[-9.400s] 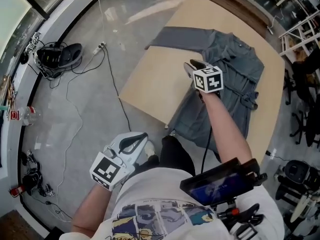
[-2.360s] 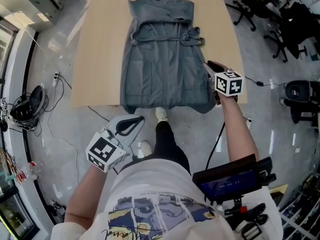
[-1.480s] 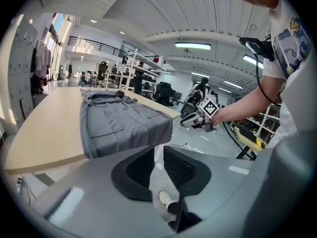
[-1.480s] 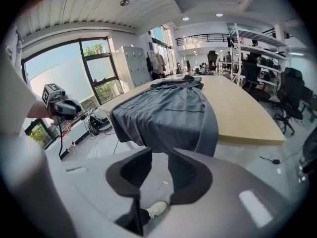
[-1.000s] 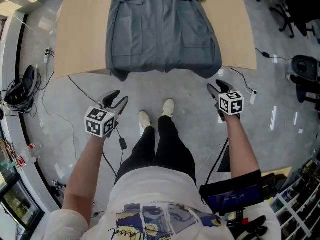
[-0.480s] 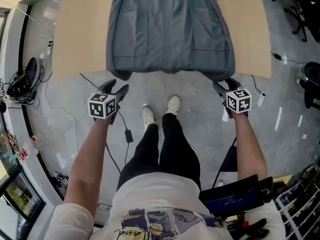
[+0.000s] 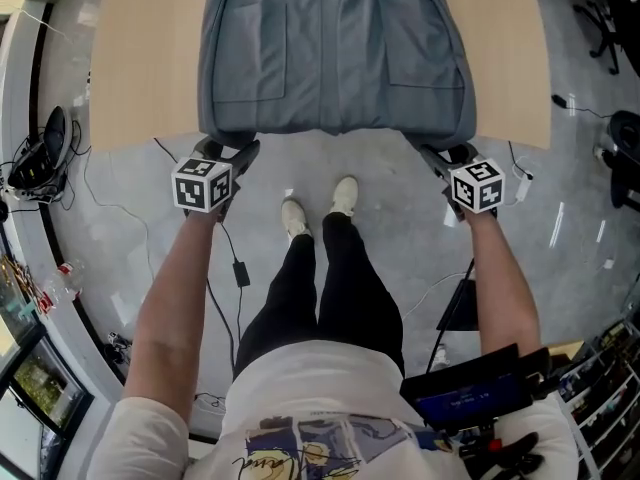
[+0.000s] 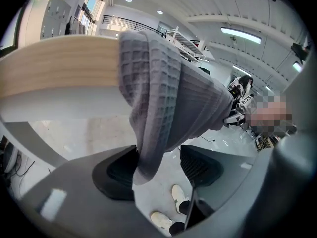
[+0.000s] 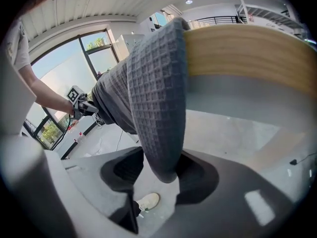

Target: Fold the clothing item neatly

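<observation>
A grey waffle-weave robe (image 7: 335,48) lies flat on the wooden table (image 7: 140,68), its hem draped over the near edge. My left gripper (image 7: 228,148) is at the hem's left corner and my right gripper (image 7: 447,152) at its right corner. In the left gripper view the hem (image 8: 163,98) hangs between the jaws of the left gripper (image 8: 158,165), which have just been opening; it brushes one pad, with a gap at the other. In the right gripper view the right gripper (image 9: 161,175) has just been closing, and both pads press on the hem corner (image 9: 158,98).
The person stands at the table's near edge, shoes (image 7: 318,208) on the grey floor. A cable with a power brick (image 7: 235,268) runs below the left arm. Gear lies at the left wall (image 7: 35,163), and a chair base (image 7: 625,138) stands at the right.
Both grippers have gone forward from below the table's front edge to the corners of the hanging hem. The hem now hangs between each pair of jaws.
</observation>
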Demonstrator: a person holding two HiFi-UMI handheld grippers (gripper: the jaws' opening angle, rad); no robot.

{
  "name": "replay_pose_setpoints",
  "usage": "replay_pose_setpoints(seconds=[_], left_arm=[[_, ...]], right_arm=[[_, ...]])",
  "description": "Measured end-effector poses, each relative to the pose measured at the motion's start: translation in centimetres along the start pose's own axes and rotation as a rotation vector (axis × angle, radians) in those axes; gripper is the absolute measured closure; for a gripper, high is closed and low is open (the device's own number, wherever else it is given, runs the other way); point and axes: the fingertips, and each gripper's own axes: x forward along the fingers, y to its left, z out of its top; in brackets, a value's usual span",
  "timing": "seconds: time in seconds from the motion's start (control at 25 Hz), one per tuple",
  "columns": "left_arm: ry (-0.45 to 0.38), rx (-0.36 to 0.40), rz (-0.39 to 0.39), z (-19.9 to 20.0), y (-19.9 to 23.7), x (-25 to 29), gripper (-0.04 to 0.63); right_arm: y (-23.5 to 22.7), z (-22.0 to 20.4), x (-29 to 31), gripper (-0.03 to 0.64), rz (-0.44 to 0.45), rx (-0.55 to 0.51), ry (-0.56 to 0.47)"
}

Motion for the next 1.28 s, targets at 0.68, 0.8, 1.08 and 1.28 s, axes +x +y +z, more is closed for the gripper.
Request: replay_pose_setpoints(seconds=[0.68, 0.8, 1.08, 1.28], left_arm=[[-0.046, -0.03, -0.17, -0.9, -3.8, -4.4, 0.572], [-0.066, -0.032, -0.185, -1.1, -4.5, -5.9, 0.572], [-0.069, 0.006, -0.24, -1.9, -7.3, -7.7, 0.572], [-0.077, 0.014, -0.295, -3.0, -10.0, -10.0, 0.572]], right_arm=[[4.4, -0.3, -2.2, 0.601, 0.035, -0.02, -0.024], [5.1, -0.5, -3.1, 0.601, 0.022, -0.018, -0.04], [6.8, -1.7, -5.9, 0.601, 0.027, 0.026, -0.084], [9.2, -2.8, -8.7, 0.601, 0.06, 0.02, -0.091]])
